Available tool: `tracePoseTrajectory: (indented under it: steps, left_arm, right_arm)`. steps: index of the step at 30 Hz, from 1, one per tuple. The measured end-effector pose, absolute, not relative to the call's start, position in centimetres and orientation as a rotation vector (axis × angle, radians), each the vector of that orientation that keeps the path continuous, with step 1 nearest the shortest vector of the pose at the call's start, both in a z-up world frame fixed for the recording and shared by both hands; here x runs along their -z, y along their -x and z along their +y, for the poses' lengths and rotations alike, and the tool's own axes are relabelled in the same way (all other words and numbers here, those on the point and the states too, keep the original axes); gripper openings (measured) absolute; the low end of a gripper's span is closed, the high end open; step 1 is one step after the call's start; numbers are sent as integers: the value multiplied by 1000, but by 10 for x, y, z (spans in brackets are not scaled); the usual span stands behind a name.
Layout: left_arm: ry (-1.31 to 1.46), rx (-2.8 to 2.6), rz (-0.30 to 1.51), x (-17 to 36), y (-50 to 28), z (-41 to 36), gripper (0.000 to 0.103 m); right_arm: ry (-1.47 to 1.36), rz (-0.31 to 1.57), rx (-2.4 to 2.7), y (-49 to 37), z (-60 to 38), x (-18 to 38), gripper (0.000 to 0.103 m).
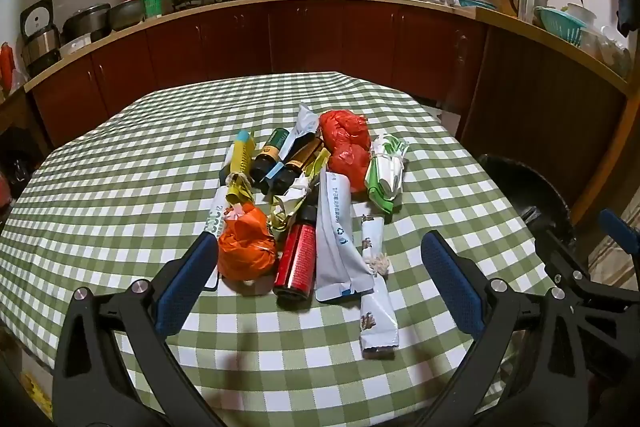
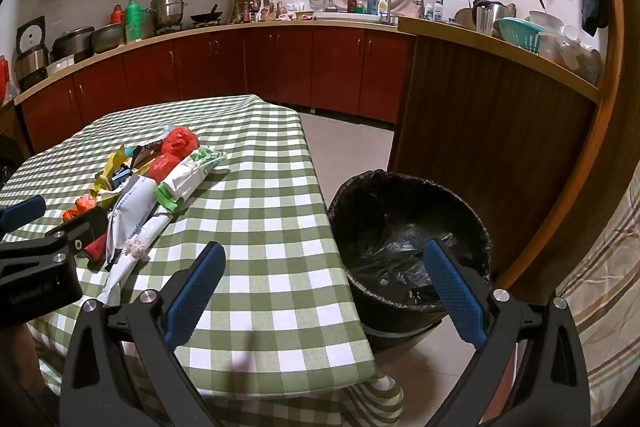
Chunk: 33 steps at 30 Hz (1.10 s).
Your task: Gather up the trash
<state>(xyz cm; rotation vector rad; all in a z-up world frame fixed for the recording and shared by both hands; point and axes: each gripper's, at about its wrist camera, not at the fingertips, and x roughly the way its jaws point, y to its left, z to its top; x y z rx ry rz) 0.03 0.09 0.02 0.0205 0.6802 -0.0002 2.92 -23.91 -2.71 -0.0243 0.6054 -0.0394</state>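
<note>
Trash [image 1: 304, 203] is seen heaped on the checked surface [image 1: 120, 179], beside a black-lined bin [image 2: 408, 243] on the floor. Both the left gripper [image 1: 320, 255] and right gripper [image 2: 324, 267] are held with jaws spread wide, nothing gripped.

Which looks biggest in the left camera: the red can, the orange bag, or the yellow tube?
1. Red can, longest.
2. Orange bag, similar, so unsure.
3. Yellow tube, smallest, though it lies farther away.
</note>
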Motion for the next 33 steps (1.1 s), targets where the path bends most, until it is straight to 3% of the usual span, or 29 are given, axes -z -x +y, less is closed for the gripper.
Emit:
tracePoseTrajectory:
  steps: [33]
  left_arm:
    - [-46,-20,683,1,2,2,99]
  right_arm:
    - [17,605,43,-29,-243,25,97]
